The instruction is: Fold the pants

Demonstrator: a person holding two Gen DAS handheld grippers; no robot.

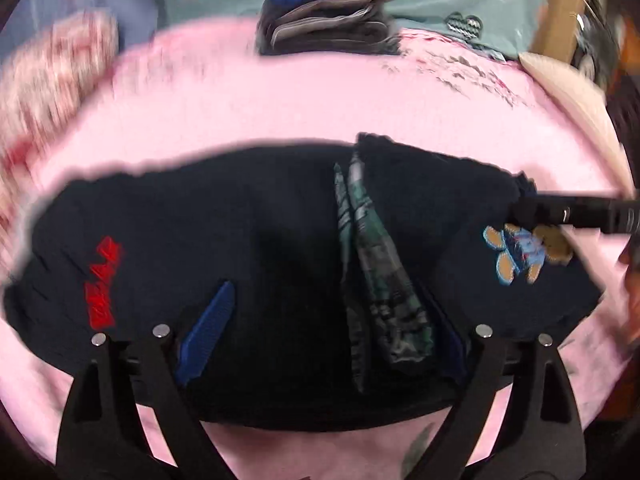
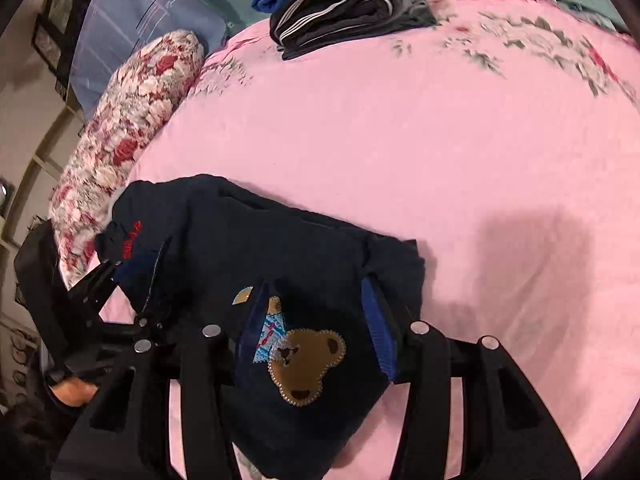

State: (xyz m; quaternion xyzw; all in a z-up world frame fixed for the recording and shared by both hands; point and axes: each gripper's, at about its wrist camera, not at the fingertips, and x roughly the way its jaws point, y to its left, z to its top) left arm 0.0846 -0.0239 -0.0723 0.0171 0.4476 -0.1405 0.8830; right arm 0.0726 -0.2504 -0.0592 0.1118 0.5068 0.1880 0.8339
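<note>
1. At the left end of the dark navy pants [image 1: 260, 240], red embroidered lettering [image 1: 102, 282] marks the cloth; it lies near the left gripper [image 1: 320, 340], just beyond its left finger. In the right wrist view this same end sits far left, beside the floral pillow [image 2: 120, 128].

2. Across the pink bedsheet [image 1: 280, 100] the pants run left to right, so their long axis lies crosswise to the left gripper's fingers. The bundle looks partly folded, with a plaid lining or inner fabric [image 1: 376, 280] showing at a fold in the middle.

3. Straddling the near edge of the bundle, the left gripper has its fingers spread wide, one on each side of the cloth's middle. Whether the blue pads press the fabric I cannot tell; it does not appear to clamp anything.

4. Further right, the bear patch [image 2: 306, 366] lies between the fingers of the right gripper [image 2: 308, 340], which are also spread wide over the cloth. I cannot tell whether it pinches any of it.

5. Judging by this, each gripper is nearest its own end of the pants: left to the lettering, right to the bear. A fold along the long axis would carry one end over the other.

6. Beyond, at the far edge, stacked folded clothes [image 2: 340, 4] sit well apart from the pants.
</note>
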